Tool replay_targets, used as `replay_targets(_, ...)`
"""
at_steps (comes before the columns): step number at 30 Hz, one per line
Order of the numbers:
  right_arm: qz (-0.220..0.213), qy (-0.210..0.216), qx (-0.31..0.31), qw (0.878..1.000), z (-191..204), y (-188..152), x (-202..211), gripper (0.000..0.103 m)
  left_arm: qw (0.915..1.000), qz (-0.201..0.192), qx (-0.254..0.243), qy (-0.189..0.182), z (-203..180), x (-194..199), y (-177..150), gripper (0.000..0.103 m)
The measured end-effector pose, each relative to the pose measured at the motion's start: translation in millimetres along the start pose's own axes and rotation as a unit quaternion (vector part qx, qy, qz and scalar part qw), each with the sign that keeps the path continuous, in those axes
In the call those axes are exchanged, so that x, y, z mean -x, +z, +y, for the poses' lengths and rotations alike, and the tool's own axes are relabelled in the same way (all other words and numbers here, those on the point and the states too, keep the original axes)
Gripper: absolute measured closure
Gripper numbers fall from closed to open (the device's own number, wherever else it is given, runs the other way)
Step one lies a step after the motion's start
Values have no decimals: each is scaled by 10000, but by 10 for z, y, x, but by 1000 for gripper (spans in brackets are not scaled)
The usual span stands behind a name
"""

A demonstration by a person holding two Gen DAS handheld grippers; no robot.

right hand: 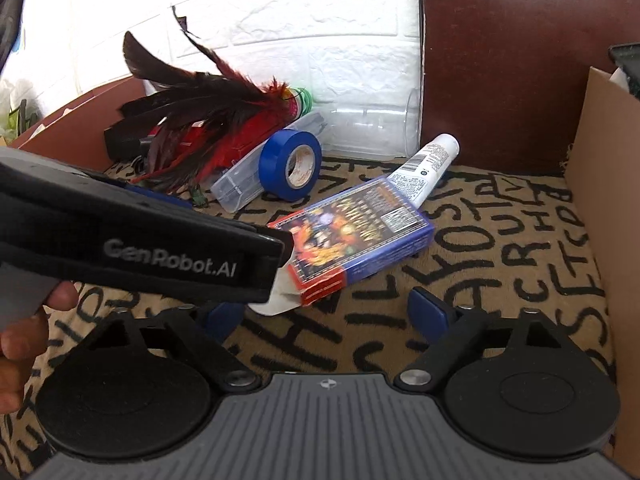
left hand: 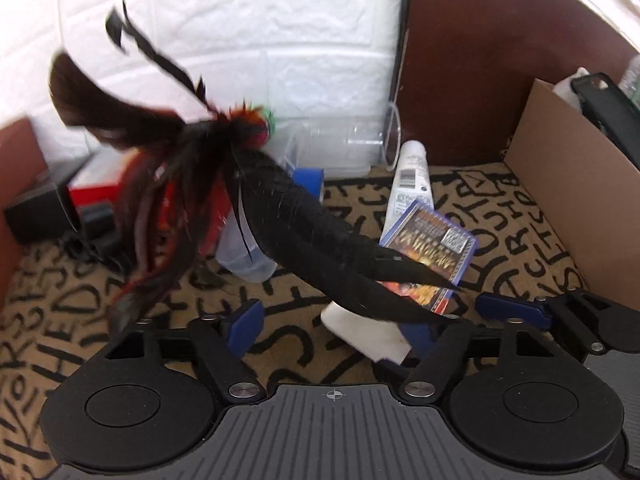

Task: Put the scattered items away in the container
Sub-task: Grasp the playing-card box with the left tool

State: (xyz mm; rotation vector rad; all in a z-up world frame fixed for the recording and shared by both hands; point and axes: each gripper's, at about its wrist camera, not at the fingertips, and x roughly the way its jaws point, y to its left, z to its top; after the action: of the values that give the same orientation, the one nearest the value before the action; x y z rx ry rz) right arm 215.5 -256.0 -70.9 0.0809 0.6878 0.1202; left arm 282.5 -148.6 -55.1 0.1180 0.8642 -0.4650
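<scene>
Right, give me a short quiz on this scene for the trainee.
1. True or false: the tape stands on edge on the mat.
2. Which item lies closest to the left tool? A) tube B) card box C) feathers
3. Short answer: what, if anything, is between the fingers of the right tool?

Key: 1 true. 2 B. 3 nothing, only bare mat.
</scene>
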Motion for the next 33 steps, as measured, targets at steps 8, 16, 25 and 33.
replay_targets(8, 5, 139, 242, 9996, 9, 3, 2, 34, 9991, 105, -384, -172, -148, -37, -63, 62)
replay_targets(16, 103, 499, 166, 9986, 4, -19, 86, 55, 9983, 132, -505, -250, -252, 57, -123, 91)
replay_targets(25, 164, 455, 111, 9988, 3, -192, 302, 63, 9959, -77, -822, -380, -334, 356, -281, 73)
replay_targets(33, -195, 126, -65, 9997, -115, -135, 506, 25, 9953, -329, -881, -210, -282, 325, 14, 31)
